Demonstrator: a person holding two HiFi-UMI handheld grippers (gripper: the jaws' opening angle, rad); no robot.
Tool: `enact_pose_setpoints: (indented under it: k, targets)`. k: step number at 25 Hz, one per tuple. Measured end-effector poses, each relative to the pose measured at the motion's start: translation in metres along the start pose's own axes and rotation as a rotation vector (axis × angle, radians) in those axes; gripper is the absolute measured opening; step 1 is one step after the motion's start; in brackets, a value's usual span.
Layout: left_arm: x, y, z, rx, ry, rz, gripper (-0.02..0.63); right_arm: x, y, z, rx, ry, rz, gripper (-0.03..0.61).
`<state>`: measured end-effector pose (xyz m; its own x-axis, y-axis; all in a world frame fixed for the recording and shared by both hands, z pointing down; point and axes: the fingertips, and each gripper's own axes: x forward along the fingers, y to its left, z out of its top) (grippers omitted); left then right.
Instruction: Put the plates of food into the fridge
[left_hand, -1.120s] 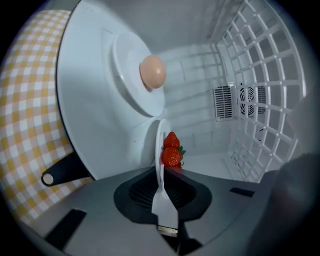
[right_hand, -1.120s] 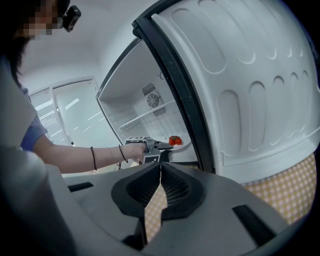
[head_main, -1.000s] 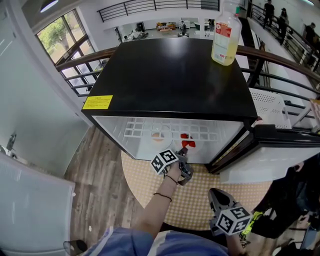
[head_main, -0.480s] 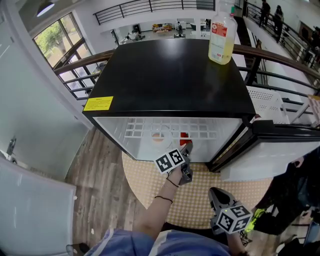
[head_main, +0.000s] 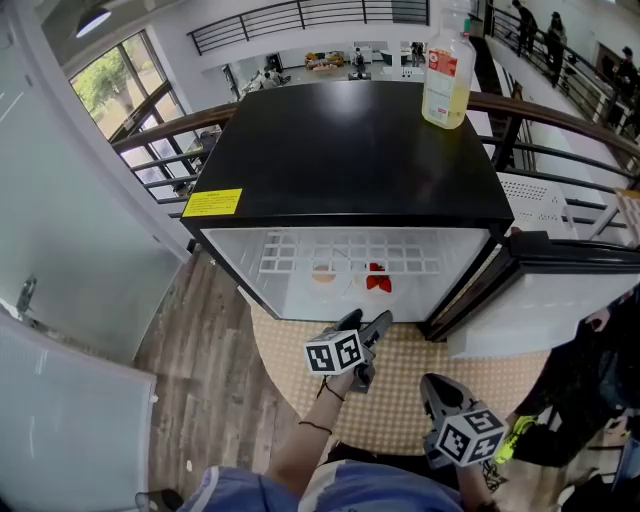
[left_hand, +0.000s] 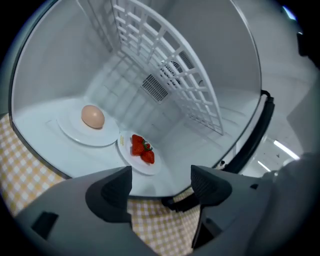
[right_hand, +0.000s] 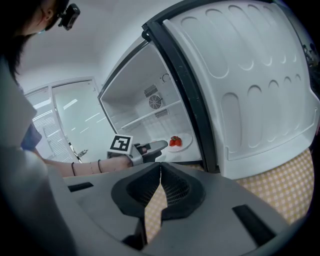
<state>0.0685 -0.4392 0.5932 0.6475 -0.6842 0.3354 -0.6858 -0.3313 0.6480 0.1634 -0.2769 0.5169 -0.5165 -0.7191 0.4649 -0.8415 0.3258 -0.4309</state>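
The black-topped fridge (head_main: 350, 150) stands open. On its white floor sit two white plates side by side: one with an egg (head_main: 323, 275) (left_hand: 90, 125), one with strawberries (head_main: 377, 283) (left_hand: 141, 152) (right_hand: 177, 142). My left gripper (head_main: 366, 322) (left_hand: 161, 182) hovers just outside the fridge mouth, short of the strawberry plate. Its jaws have just been opening and stand open with nothing between them. My right gripper (head_main: 432, 384) (right_hand: 160, 172) hangs lower right over the mat, shut and empty.
The fridge door (head_main: 560, 290) (right_hand: 250, 85) swings open at the right. A bottle of yellowish liquid (head_main: 446, 65) stands on the fridge top. A wire shelf (left_hand: 170, 65) spans the upper cavity. A checked round mat (head_main: 400, 390) lies in front, and a white crate (head_main: 540, 215) sits behind the door.
The left gripper let go of the strawberry plate, opened, rolled, and drew back out of the fridge toward me. The plate stays on the fridge floor. The right gripper kept still.
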Motion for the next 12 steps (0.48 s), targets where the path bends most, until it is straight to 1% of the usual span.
enact_pose_setpoints:
  k: [3, 6, 7, 9, 11, 12]
  targets:
    - [-0.026, -0.011, -0.018, 0.11, 0.048, -0.046, 0.374, 0.001, 0.008, -0.001, -0.006, -0.003, 0.007, 0.02]
    - [-0.061, -0.018, -0.033, 0.212, 0.069, -0.054, 0.362, 0.002, 0.018, -0.004, -0.009, -0.007, 0.015, 0.02]
    - [-0.074, -0.02, -0.037, 0.249, 0.069, -0.051, 0.341, 0.002, 0.022, -0.005, -0.011, -0.008, 0.017, 0.02]
    - [-0.103, -0.026, -0.043, 0.319, 0.068, -0.051, 0.266, 0.002, 0.031, -0.008, -0.014, -0.01, 0.024, 0.02]
    - [-0.13, -0.034, -0.047, 0.358, 0.064, -0.058, 0.231, 0.003, 0.041, -0.011, -0.019, -0.012, 0.031, 0.02]
    - [-0.144, -0.039, -0.047, 0.362, 0.055, -0.062, 0.211, 0.004, 0.047, -0.013, -0.021, -0.012, 0.035, 0.02]
